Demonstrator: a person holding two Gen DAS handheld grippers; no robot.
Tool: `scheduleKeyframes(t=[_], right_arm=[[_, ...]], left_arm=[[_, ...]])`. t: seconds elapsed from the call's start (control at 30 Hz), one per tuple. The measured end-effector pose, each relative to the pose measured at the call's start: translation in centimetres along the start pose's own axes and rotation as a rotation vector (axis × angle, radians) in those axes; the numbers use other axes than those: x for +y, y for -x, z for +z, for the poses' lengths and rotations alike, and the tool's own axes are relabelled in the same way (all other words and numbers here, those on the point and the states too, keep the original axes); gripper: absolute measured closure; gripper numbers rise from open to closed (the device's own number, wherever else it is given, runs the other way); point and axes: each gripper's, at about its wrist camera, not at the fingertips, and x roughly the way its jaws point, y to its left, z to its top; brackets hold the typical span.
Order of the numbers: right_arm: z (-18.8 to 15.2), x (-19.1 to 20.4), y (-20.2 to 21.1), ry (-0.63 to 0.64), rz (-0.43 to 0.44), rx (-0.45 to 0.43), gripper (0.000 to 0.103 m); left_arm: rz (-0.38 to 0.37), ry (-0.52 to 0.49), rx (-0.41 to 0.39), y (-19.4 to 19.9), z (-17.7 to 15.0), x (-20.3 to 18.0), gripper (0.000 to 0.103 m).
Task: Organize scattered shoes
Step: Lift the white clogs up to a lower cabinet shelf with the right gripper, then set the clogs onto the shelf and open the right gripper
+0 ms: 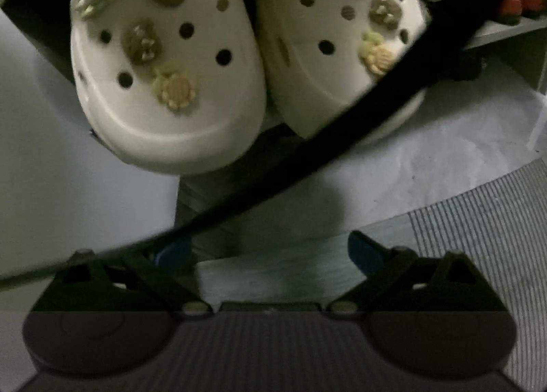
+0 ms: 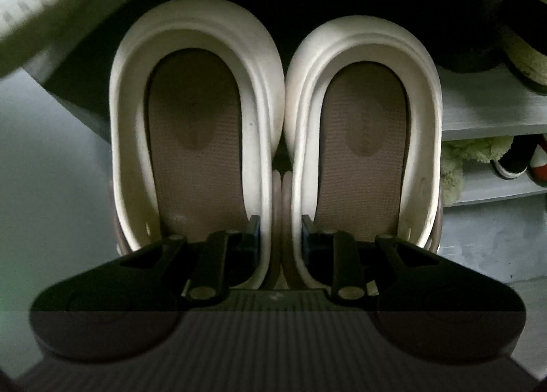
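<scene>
Pinching both inner walls of the cream slipper pair (image 2: 277, 139) together, right gripper (image 2: 280, 231) is nearly closed on them at frame centre, so one grip carries two shoes. Left gripper (image 1: 270, 248) is wide open and empty, below the charm-studded clogs (image 1: 239, 60) at upper frame. Shoe shelf (image 2: 492, 118) sits right.

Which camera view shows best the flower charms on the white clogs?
The left wrist view: both white clogs face it toes first, so the yellow flower charms are plain. The right wrist view shows only another pair, cream slippers, pinched in the right gripper, with no charms.
</scene>
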Motion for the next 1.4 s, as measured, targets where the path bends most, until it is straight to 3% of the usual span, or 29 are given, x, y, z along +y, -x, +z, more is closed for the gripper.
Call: scheduleKeyframes(t=[0.23,0.5,0.67,0.87,1.1,1.27,1.4], right_arm=[[2.6,2.5,1.0,0.02,-0.003,-0.03,0.077],[3.9,5.0,1.3,0.083,-0.025,-0.032,0.074],[4.7,5.6,2.5,0.07,-0.02,-0.03,0.073],[5.7,6.1,4.0,0.064,0.005,-0.051,0.067],[6.1,7.6,7.9,0.143,0.013,-0.157,0.062],[5.0,7.8,12.6,0.232,0.021,-0.293,0.063],[3.2,5.6,16.0,0.164,0.065,-0.342,0.062]], left_arm=[[0.014,0.082,0.034,-3.5,1.2,0.0,0.003],[0.006,0.075,-0.136,-3.7,4.1,-1.1,0.003],[0.037,0.134,-0.1,-3.8,5.3,-0.4,0.008],[-0.04,0.155,-0.11,-2.1,5.0,-0.6,0.012],[-0.083,0.206,-0.088,0.2,5.0,-0.3,0.013],[-0.103,0.207,-0.109,0.9,4.5,0.5,0.013],[-0.109,0.205,-0.118,1.1,4.2,0.9,0.014]])
